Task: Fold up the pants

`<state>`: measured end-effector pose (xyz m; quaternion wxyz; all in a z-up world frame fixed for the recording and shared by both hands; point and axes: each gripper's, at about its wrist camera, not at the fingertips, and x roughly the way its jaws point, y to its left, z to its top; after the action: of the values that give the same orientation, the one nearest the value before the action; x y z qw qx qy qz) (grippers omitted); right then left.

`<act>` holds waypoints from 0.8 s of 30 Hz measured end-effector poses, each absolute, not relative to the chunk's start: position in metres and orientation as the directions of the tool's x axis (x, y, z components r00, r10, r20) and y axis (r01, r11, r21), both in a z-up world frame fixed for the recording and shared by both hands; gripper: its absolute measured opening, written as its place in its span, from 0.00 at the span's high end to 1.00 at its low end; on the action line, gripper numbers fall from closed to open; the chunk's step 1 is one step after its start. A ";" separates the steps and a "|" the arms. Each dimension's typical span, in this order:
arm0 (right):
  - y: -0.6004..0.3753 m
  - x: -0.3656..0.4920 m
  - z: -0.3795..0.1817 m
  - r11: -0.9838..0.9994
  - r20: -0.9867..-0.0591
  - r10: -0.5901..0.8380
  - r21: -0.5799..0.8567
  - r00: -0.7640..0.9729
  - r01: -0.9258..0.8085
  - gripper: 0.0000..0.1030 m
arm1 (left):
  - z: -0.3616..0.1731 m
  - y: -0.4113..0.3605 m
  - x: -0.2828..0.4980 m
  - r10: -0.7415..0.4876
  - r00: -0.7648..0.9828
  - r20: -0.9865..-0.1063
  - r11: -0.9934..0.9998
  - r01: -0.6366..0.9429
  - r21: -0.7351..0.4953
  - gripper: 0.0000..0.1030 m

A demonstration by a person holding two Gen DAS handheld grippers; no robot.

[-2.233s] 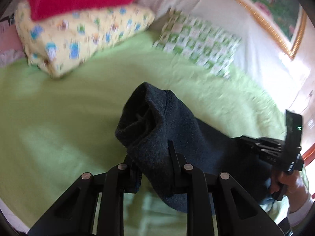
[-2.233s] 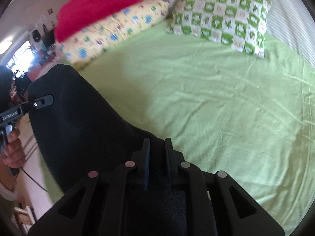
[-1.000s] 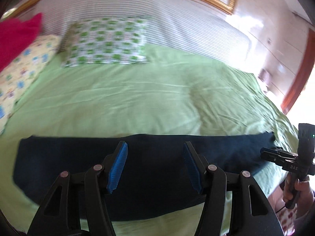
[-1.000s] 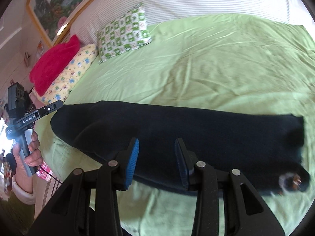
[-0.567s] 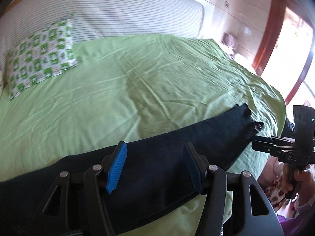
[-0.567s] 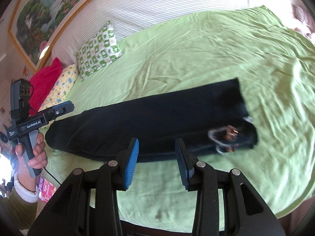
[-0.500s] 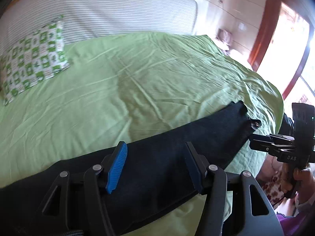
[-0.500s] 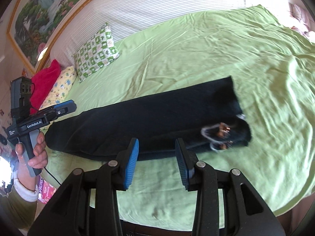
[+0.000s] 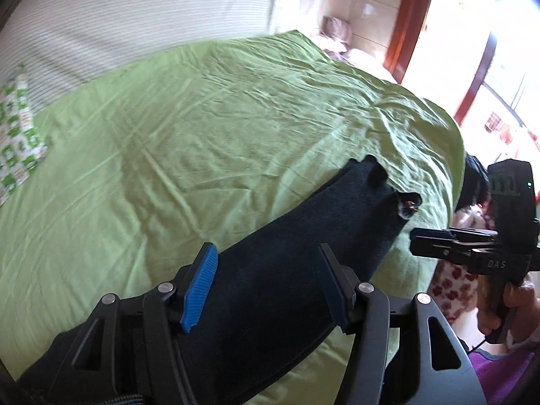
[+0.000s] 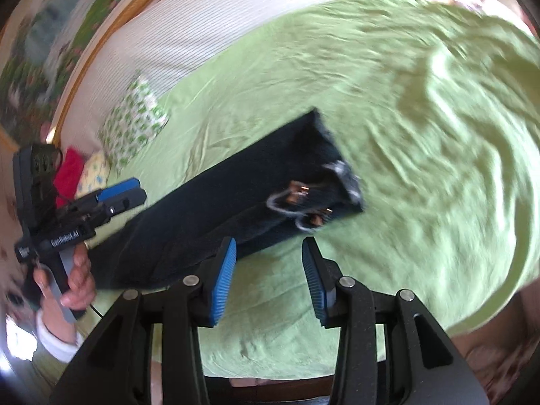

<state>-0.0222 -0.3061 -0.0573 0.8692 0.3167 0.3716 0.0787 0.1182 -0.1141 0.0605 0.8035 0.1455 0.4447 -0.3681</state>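
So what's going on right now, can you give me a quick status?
Left gripper and right gripper both open, holding nothing. Dark pants lie flat in a long strip on the green bedsheet. Nothing in the way.

Dark pants stretched flat in one long strip across green bedsheet. Left gripper above them, blue-padded jaws apart, nothing pinched. Right gripper off the far end, clear of fabric. Green-checked pillow at left edge.
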 end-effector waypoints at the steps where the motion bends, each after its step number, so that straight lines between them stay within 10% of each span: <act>1: -0.308 -0.023 -0.059 0.776 -0.592 0.373 0.621 0.715 0.109 0.58 | 0.059 -0.120 0.121 -0.468 0.309 -0.828 0.670 0.735 -0.105 0.40; 18: -0.323 -0.012 -0.085 0.603 -0.487 0.392 0.777 0.781 0.182 0.51 | -0.005 -0.251 0.182 -0.361 -0.100 -0.927 0.446 0.855 -0.266 0.45; 24: -0.326 -0.014 -0.092 0.620 -0.485 0.367 0.763 0.794 0.180 0.85 | -0.008 -0.272 0.173 -0.355 -0.128 -0.926 0.378 0.886 -0.268 0.63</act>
<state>-0.0135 -0.3265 -0.0923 0.8428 0.4321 0.3161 0.0555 0.1730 -0.2719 -0.0081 0.6156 0.2385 0.5566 -0.5043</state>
